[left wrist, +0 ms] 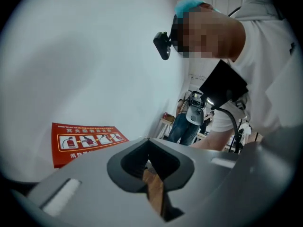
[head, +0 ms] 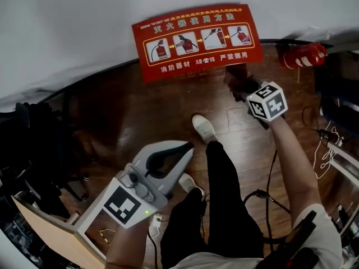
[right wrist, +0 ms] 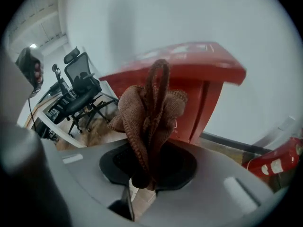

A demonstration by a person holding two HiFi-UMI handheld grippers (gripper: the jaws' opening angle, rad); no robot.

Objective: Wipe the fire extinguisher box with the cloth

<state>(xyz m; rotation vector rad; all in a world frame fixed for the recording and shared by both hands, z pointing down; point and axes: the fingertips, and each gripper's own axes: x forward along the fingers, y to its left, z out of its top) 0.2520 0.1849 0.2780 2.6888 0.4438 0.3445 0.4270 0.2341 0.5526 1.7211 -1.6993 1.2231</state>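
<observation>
Right gripper (head: 242,86) is clamped on a bunched brown knit cloth (right wrist: 149,119). The cloth sticks out past the jaws and sits just below the front edge of the fire extinguisher box (head: 196,38), near its right front corner; whether it touches can't be told. The box is red and stands on the wood floor (head: 140,114) against the white wall (head: 84,27). Left gripper (head: 185,148) has its jaws together with nothing between them and hangs low over the floor, well apart from the box.

Step in hand, as I judge it, is bringing the cloth onto the box for the first pass. To do it well, press the loose wad flat on the lid and sweep edge to edge and corner to corner, then down the front face. Keep the hard jaws off the paint, and steer clear of the red extinguisher (head: 303,55) lying by the box's right side.

Lid label, white on red: 灭火器使用方法 on top, four picture steps with arrows, then 消防器材 and 严禁挪用 below. The finer print is too small to read.
</observation>
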